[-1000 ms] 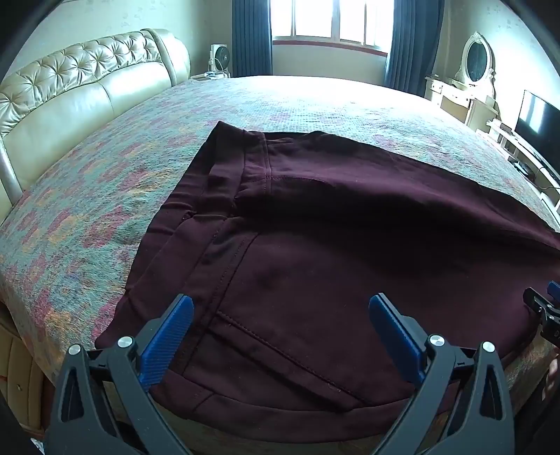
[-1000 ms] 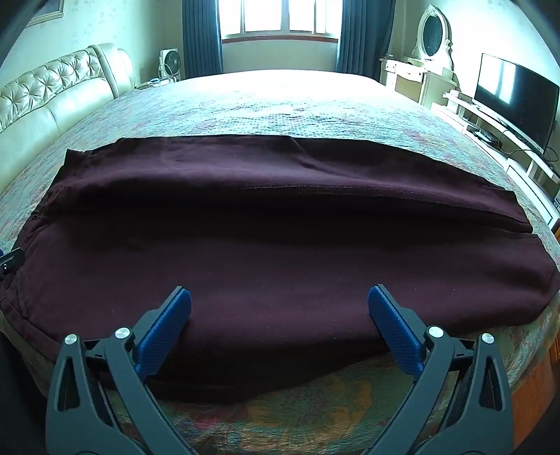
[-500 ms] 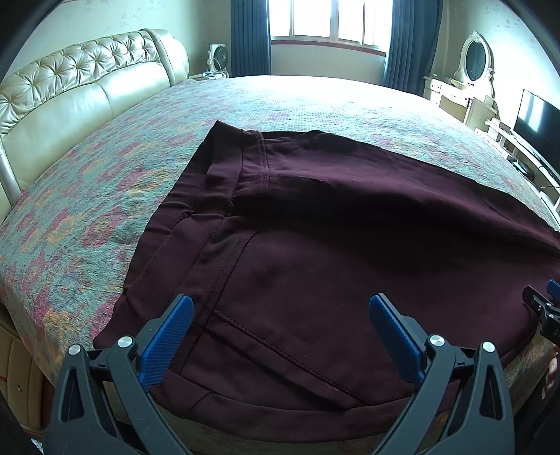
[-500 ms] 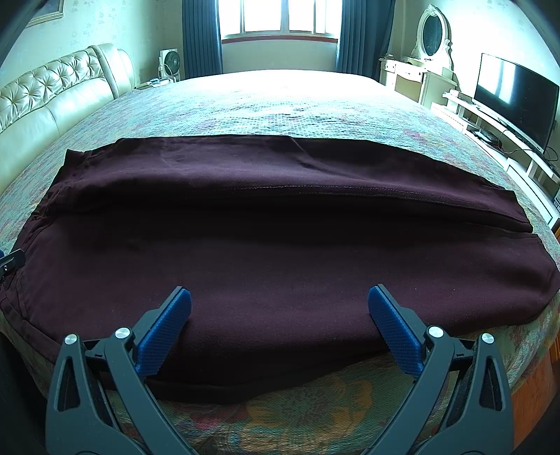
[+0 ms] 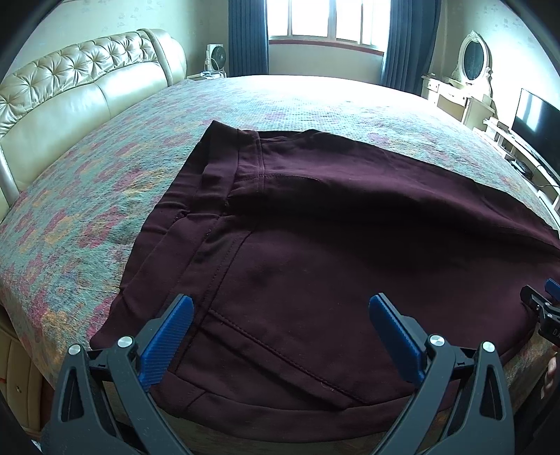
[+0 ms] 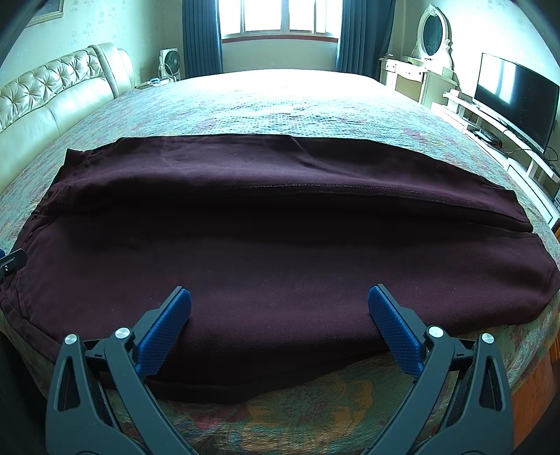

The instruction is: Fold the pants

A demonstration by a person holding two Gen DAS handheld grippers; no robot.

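Dark maroon pants (image 5: 332, 252) lie flat on the bed, one leg folded over the other, waistband to the left, legs running right. My left gripper (image 5: 280, 315) is open and empty, hovering over the waist and pocket end near the bed's front edge. My right gripper (image 6: 279, 308) is open and empty, over the front edge of the pants (image 6: 280, 245) around mid-leg. The right gripper's tip shows at the right edge of the left wrist view (image 5: 542, 308); the left gripper's tip shows at the left edge of the right wrist view (image 6: 12, 260).
The bed has a patterned floral bedspread (image 5: 87, 196) and a tufted cream headboard (image 5: 70, 94) at the left. A TV (image 6: 514, 101) on a low stand and a dressing table with oval mirror (image 6: 432, 31) stand at the right. A window with dark curtains (image 6: 280, 17) is beyond.
Both grippers have shifted very slightly; the pants lie as before. Both stay open.
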